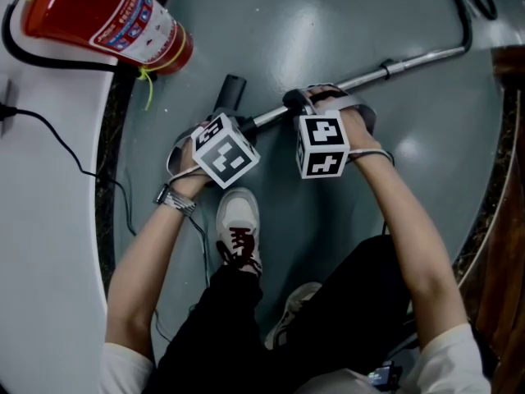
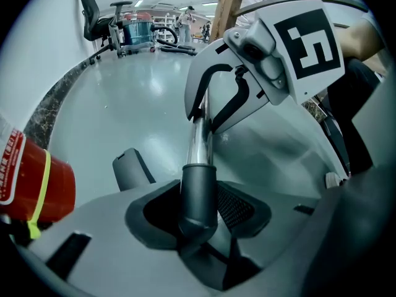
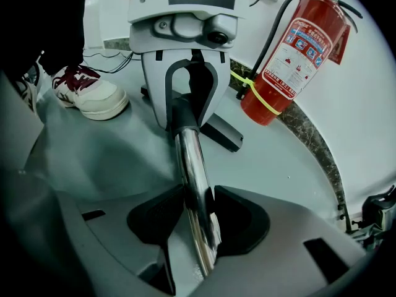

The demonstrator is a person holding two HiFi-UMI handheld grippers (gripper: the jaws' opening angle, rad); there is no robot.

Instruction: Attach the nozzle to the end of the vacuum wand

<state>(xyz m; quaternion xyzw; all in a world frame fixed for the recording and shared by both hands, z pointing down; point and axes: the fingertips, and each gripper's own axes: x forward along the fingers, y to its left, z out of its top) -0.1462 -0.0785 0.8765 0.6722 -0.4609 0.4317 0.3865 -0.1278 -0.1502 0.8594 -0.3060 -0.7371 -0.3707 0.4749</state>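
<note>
The chrome vacuum wand slants across the grey floor from upper right to lower left. My right gripper is shut on the chrome tube, which lies between its pads. My left gripper is shut on the nozzle's dark grey neck, and the chrome tube enters the top of that neck. A dark flat piece lies on the floor just beyond the left gripper and looks like the nozzle's head. In the head view the hands and marker cubes hide the joint. The two grippers face each other closely along the wand.
A red fire extinguisher lies at the upper left by the white wall. A black cable runs along that wall. The person's white shoe stands just below the left gripper. An office chair stands far off.
</note>
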